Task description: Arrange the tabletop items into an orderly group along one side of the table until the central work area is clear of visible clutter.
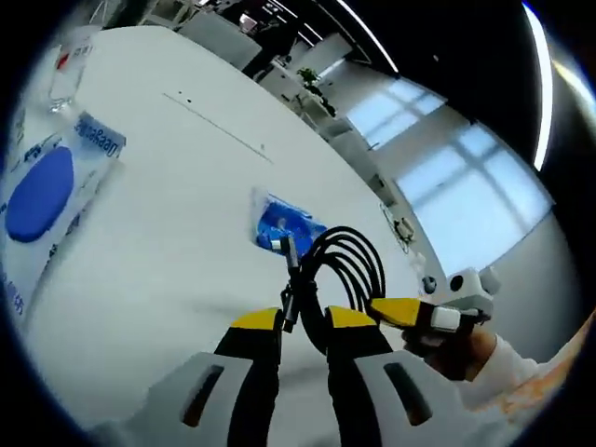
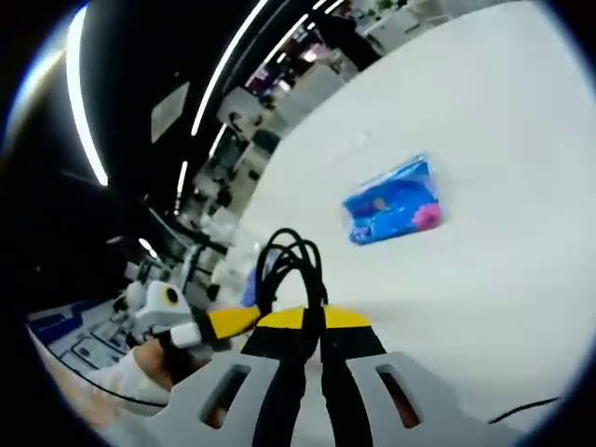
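A coiled black cable (image 1: 346, 259) rises between the yellow-tipped jaws of my left gripper (image 1: 303, 319), which is shut on it, with a plug end (image 1: 291, 250) sticking up. My right gripper (image 1: 410, 312) comes in from the right, held by a hand, its tip against the same coil. In the right gripper view the cable's loops (image 2: 291, 261) stand up from my right gripper (image 2: 307, 319), shut on them, and the left gripper (image 2: 228, 321) meets it from the left. Both hold the cable above the white table (image 1: 186, 233).
A blue packet (image 1: 281, 223) lies on the table beyond the cable. A clear bag with a blue disc (image 1: 42, 191) and a clear cup (image 1: 70, 65) sit at the left. A blue and pink packet (image 2: 396, 203) lies mid-table, and a thin black cord (image 2: 521, 410) lies at lower right.
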`<state>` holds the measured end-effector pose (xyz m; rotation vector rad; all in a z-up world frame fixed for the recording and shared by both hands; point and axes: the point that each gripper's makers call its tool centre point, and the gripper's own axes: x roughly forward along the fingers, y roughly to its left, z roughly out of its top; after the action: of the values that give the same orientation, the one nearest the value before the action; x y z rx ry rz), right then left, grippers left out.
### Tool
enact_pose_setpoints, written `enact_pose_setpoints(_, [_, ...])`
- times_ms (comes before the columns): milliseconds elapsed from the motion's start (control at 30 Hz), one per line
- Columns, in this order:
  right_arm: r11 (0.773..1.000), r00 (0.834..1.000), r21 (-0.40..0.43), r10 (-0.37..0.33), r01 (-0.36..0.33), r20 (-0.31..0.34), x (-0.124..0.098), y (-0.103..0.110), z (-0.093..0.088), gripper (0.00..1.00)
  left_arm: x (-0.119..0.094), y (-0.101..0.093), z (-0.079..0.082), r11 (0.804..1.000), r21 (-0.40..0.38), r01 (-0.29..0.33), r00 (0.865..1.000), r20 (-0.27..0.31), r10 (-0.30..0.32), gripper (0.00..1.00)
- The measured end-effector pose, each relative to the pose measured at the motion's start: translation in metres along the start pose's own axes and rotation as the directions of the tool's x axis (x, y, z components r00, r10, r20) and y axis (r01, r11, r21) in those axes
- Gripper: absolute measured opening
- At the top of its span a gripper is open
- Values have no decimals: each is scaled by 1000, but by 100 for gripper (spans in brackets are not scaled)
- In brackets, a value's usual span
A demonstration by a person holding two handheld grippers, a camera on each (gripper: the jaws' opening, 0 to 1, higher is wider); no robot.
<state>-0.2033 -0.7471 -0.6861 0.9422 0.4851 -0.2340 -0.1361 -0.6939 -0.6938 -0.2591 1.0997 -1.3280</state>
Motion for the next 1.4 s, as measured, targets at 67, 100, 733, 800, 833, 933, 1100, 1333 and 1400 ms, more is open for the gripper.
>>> enact_pose_setpoints(67, [999, 999, -25, -33, 33, -11, 4, -9, 0, 2, 6, 2, -1, 1000, 10, -9, 1000, -13, 9, 16])
enact_pose_setpoints(100, [998, 999, -39, -45, 44, -11, 6, -12, 0, 2, 9, 4, -2, 1000, 16, -15, 1000, -23, 15, 16])
enact_pose_setpoints(733, [962, 967, -160, -237, 220, -94, 36, -66, -13, 4, 52, 40, -17, 974, 153, -168, 967, -164, 193, 17])
enact_pose_setpoints(800, [961, 966, -160, -242, 226, -95, 36, -67, -13, 4, 53, 41, -17, 971, 166, -172, 965, -169, 200, 17])
enact_pose_setpoints(833, [960, 965, -165, -244, 226, -96, 36, -67, -13, 4, 53, 42, -18, 966, 186, -178, 962, -174, 210, 17])
enact_pose_setpoints(933, [954, 961, -189, -257, 235, -101, 36, -69, -14, 4, 53, 41, -18, 952, 258, -164, 961, -177, 213, 5])
enact_pose_setpoints(1100, [949, 958, -203, -267, 243, -100, 37, -74, -14, 4, 55, 41, -17, 957, 235, -167, 961, -176, 212, 5])
enact_pose_setpoints(1333, [937, 955, -241, -282, 254, -88, 35, -75, -12, 6, 54, 41, -16, 952, 255, -170, 962, -168, 217, 6])
enact_pose_setpoints(1400, [939, 960, -240, -272, 247, -74, 32, -74, -9, 8, 52, 41, -16, 946, 274, -173, 961, -165, 224, 6])
